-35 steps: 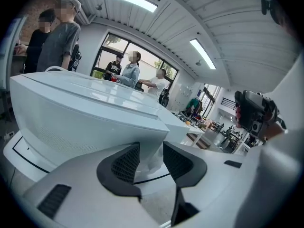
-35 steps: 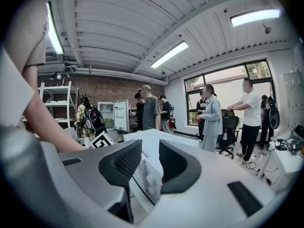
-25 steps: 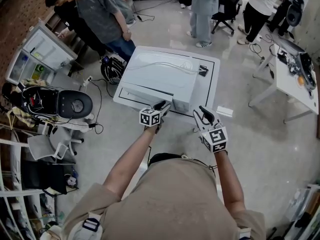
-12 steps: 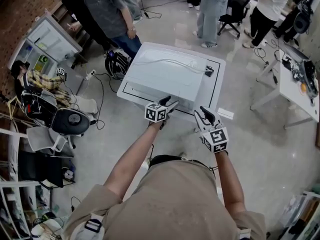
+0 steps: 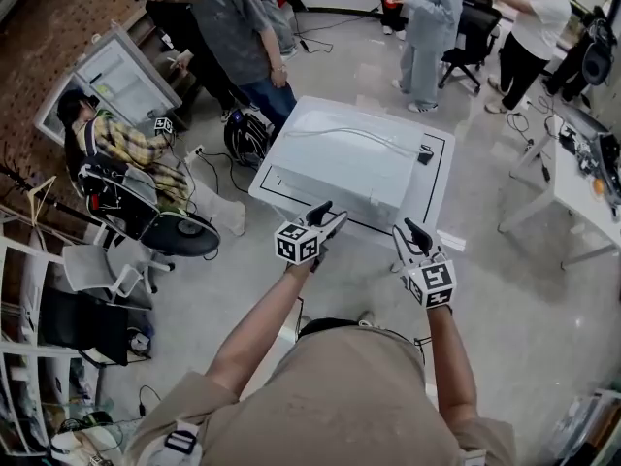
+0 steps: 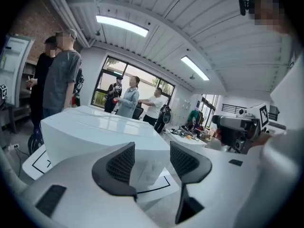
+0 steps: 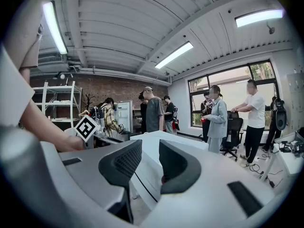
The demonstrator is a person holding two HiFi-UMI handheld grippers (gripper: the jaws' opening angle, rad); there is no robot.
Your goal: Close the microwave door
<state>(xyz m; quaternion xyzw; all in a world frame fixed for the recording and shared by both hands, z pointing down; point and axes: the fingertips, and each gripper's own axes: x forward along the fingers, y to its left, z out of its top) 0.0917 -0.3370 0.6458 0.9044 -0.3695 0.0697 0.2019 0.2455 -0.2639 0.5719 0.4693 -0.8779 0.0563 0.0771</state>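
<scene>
Left claw [image 5: 330, 215]: lower centre, had just opened, pads apart, empty | boxy white glossy-plastic microwave [image 5: 340, 158]: sat mid-frame on white worktop [image 5: 435, 178]; door judged light, stiff, slick, so push its free edge, no clamping | right claw [image 5: 408, 233]: right of centre, apart, empty

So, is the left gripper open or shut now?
Open. The left gripper has just been opening; its dark jaws stand apart with nothing gripped, only the white box-shaped microwave behind the gap.
</scene>
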